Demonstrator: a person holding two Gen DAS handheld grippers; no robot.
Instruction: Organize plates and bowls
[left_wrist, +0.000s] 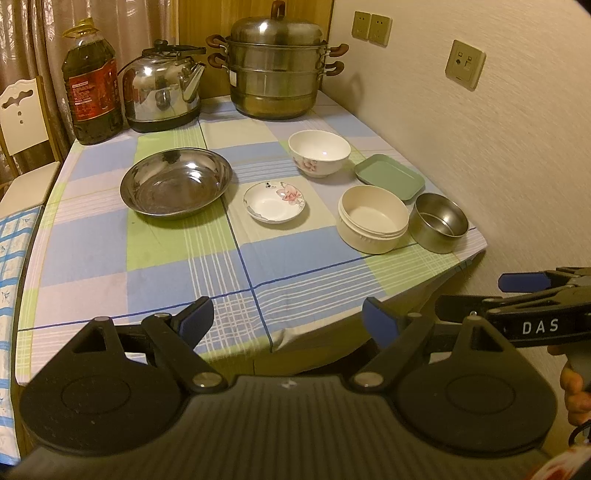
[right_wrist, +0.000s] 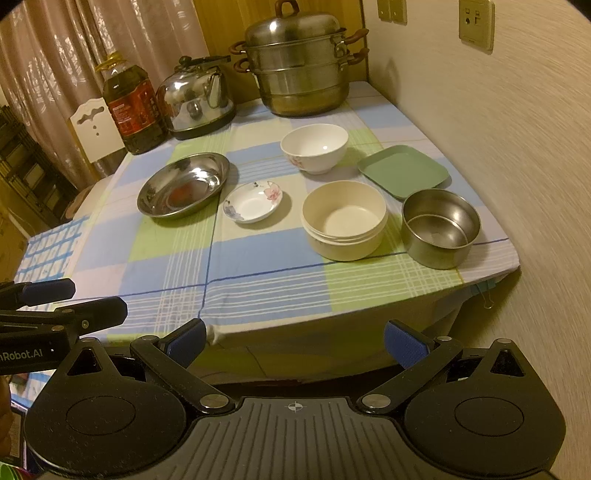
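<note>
On the checked tablecloth (left_wrist: 177, 266) stand six empty dishes, all apart from each other. At the left is a wide steel basin (left_wrist: 176, 181), and right of it a small flowered saucer (left_wrist: 275, 202). Behind the saucer stands a white flowered bowl (left_wrist: 319, 152). Near the right edge are a cream round container (left_wrist: 373, 218), a small steel bowl (left_wrist: 439, 222) just beside it, and a green square plate (left_wrist: 388, 176) behind them.

At the far end stand an oil bottle (left_wrist: 92, 88), a steel kettle (left_wrist: 162, 94) and a stacked steamer pot (left_wrist: 275, 62).

Both grippers hover before the near table edge, holding nothing. The left gripper (left_wrist: 288, 321) has its fingers wide apart, and the right gripper (right_wrist: 295, 339) also.

Only the left view shows a hand (left_wrist: 576, 391) at the right border. Only the right view shows dark shelving (right_wrist: 26, 166) at the far left.
</note>
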